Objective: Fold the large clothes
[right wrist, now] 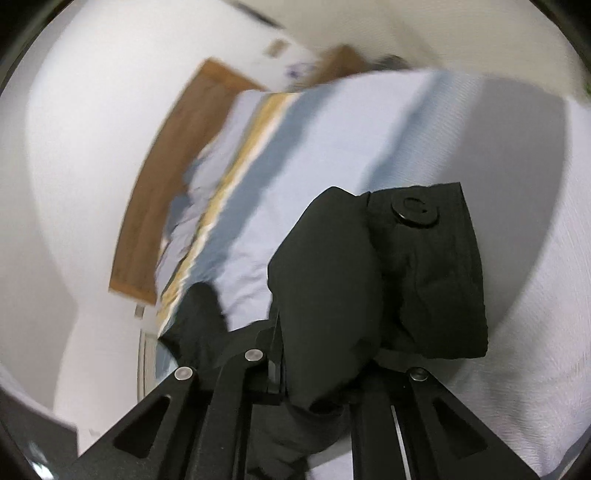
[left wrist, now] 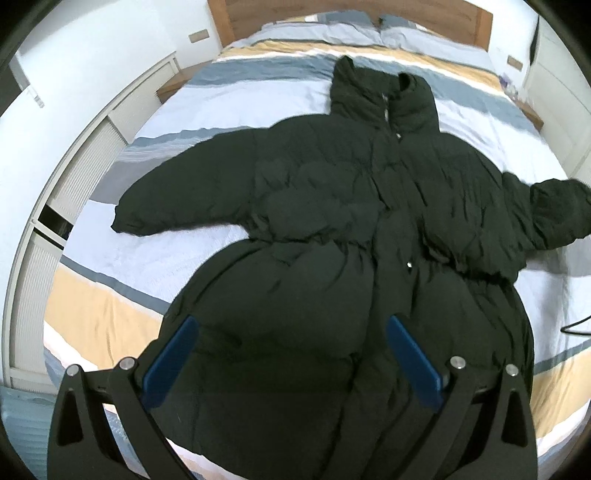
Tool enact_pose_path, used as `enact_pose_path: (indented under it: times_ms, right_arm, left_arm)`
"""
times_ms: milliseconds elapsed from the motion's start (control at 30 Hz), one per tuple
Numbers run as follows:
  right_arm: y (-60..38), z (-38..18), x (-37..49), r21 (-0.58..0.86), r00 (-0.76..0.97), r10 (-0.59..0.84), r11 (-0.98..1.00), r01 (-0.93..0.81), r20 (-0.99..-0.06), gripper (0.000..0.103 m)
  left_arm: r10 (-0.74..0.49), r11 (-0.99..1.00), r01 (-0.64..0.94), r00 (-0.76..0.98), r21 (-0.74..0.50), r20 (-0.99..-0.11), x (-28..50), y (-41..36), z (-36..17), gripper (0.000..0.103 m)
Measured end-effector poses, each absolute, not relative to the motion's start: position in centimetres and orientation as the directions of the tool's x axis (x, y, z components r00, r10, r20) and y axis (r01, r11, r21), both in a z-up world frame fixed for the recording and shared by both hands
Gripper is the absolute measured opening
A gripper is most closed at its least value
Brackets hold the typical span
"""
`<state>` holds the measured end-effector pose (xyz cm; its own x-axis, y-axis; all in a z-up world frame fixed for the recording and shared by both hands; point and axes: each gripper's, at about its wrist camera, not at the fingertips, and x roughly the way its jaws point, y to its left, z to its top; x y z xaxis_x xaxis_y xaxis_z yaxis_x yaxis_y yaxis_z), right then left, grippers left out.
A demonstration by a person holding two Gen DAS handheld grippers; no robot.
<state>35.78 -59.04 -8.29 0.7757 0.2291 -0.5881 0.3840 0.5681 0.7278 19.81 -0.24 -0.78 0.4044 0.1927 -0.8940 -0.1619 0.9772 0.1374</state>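
A large black puffer coat (left wrist: 332, 206) lies face up on the striped bed (left wrist: 155, 258), collar toward the headboard, left sleeve (left wrist: 177, 199) spread out. My left gripper (left wrist: 291, 332) hovers open and empty over the coat's lower skirt, its blue pads (left wrist: 173, 354) wide apart. My right gripper (right wrist: 325, 369) is shut on the cuff of the coat's right sleeve (right wrist: 388, 273), which has a black snap button (right wrist: 415, 212). That sleeve is lifted off the bed; it also shows at the right edge of the left wrist view (left wrist: 554, 210).
A wooden headboard (left wrist: 351, 11) and pillows (left wrist: 332, 29) are at the far end. White cabinets (left wrist: 74, 184) run along the bed's left side. A nightstand (left wrist: 532, 107) stands at the far right. A dark cable (left wrist: 576, 325) lies at the right edge of the bed.
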Motion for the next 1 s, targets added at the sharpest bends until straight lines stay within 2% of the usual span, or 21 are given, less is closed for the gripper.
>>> enact_pose_path:
  times_ms: [267, 433, 600, 700, 900, 1000]
  right_arm:
    - [-47.5, 0.1, 40.4, 0.629, 0.755, 0.312, 0.759, 0.167, -0.577, 0.011]
    - [-39.0, 1.5, 42.2, 0.555, 0.714, 0.342, 0.829, 0.078, -0.611, 0.011]
    - [-31.8, -0.5, 43.6, 0.478, 0.653, 0.345, 0.878, 0.03, -0.674, 0.011]
    - [-28.3, -3.7, 43.5, 0.428, 0.596, 0.338, 0.904, 0.01, -0.728, 0.011]
    - [-21.6, -8.7, 43.6, 0.353, 0.493, 0.309, 0.936, -0.003, -0.814, 0.016]
    - [-19.1, -10.8, 43.3, 0.322, 0.446, 0.291, 0.947, -0.007, -0.846, 0.022]
  left_arm:
    - [0.174, 0.973, -0.219, 0.459, 0.079, -0.871, 19.8, 4.7, -0.1, 0.103]
    - [0.155, 0.971, -0.232, 0.461, 0.051, -0.874, 19.0, 8.7, -0.4, 0.103]
    - [0.17, 0.954, -0.297, 0.439, 0.036, -0.882, 17.4, 14.4, -1.3, 0.103]
    - [0.187, 0.943, -0.331, 0.416, 0.044, -0.89, 16.5, 16.9, -2.1, 0.103]
    - [0.198, 0.924, -0.379, 0.37, 0.047, -0.908, 14.9, 20.7, -4.1, 0.103]
    - [0.194, 0.919, -0.393, 0.359, 0.041, -0.913, 14.4, 21.6, -4.7, 0.103]
